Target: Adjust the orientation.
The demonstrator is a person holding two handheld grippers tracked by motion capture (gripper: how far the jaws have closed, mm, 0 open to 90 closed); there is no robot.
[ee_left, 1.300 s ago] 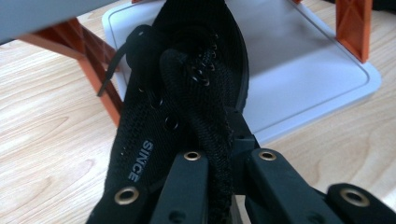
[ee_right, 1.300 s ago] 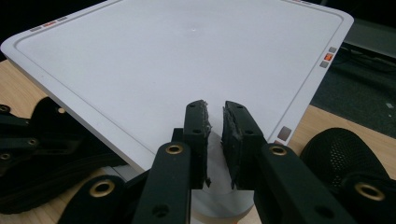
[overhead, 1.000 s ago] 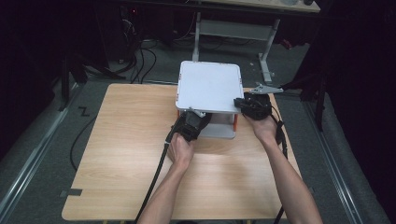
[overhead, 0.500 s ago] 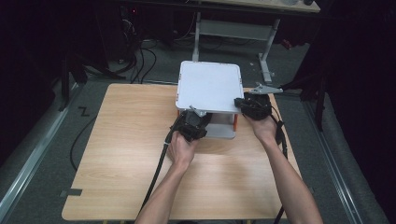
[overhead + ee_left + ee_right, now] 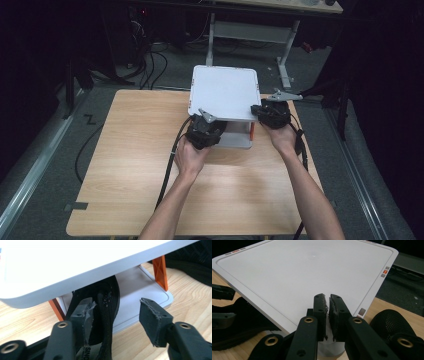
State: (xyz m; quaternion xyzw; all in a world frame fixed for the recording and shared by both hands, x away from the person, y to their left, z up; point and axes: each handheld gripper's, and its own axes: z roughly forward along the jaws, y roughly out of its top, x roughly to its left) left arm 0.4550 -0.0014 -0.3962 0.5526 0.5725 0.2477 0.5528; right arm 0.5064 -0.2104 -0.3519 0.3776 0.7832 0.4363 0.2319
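From the high view, a white two-level shelf [image 5: 224, 92] stands at the far middle of the wooden table [image 5: 125, 150], with its flat top plate hiding what is on the lower plate. The left gripper view looks under this top plate and shows a black shoe [image 5: 106, 315] that lies on the lower plate; its long axis runs from the near side toward the far side, one end pushed under the top plate and the other end coming out toward the camera. The left gripper [image 5: 116, 315] has its jaws apart: the left jaw is touching the side of the shoe, the right jaw stands free over the edge of the lower plate, so the shoe is not gripped. Two orange posts [image 5: 160, 271] are visible there between the plates. The right gripper view shows the top plate from above, and the right gripper [image 5: 328, 306] with its jaws pressed together, with nothing visible between them, just over the near right corner of the shelf. A second black shoe [image 5: 394, 325] with mesh surface lies on the table just beside this corner. In the high view, both grippers are at the near edge of the shelf, one in each hand.
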